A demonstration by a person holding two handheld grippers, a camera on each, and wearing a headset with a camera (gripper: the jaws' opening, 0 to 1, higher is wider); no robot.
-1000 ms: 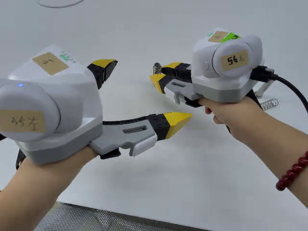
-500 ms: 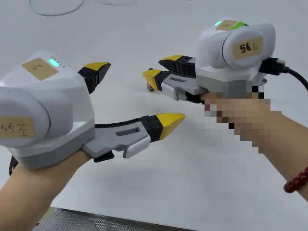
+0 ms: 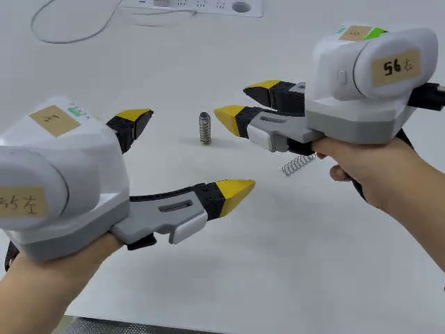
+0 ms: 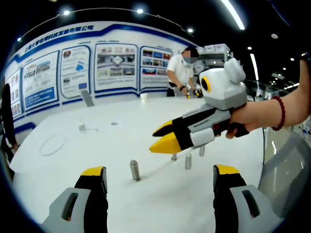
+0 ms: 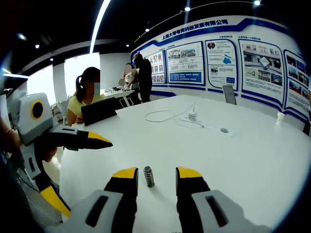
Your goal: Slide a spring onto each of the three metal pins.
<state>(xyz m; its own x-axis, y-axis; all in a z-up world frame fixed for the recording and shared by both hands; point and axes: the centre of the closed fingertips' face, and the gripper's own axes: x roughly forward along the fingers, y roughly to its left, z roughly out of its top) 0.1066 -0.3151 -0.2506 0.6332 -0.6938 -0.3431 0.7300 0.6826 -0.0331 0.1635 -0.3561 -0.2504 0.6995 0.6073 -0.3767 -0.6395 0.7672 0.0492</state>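
Note:
A short upright pin with a spring on it (image 3: 204,128) stands on the white table (image 3: 278,264); it also appears as the pin (image 4: 134,170) and the pin (image 5: 148,176). My right gripper (image 3: 243,99) is open just right of it, not touching, and the pin shows beyond its jaws (image 5: 156,173). The left gripper (image 3: 184,153) is open wide, nearer me, with nothing between its jaws (image 4: 159,172). A loose spring (image 3: 297,163) lies under the right gripper. More small metal pins (image 4: 188,161) stand behind; I cannot tell if they carry springs.
A power strip (image 3: 191,5) and a thin cable (image 3: 69,28) lie at the table's far side. The table's near edge (image 3: 104,313) runs past my left wrist. People sit and stand beyond the table (image 5: 90,97).
The right gripper has drawn back to the right, off the spring-covered pin, which now stands free. The loose spring has come into sight. The head camera has shifted.

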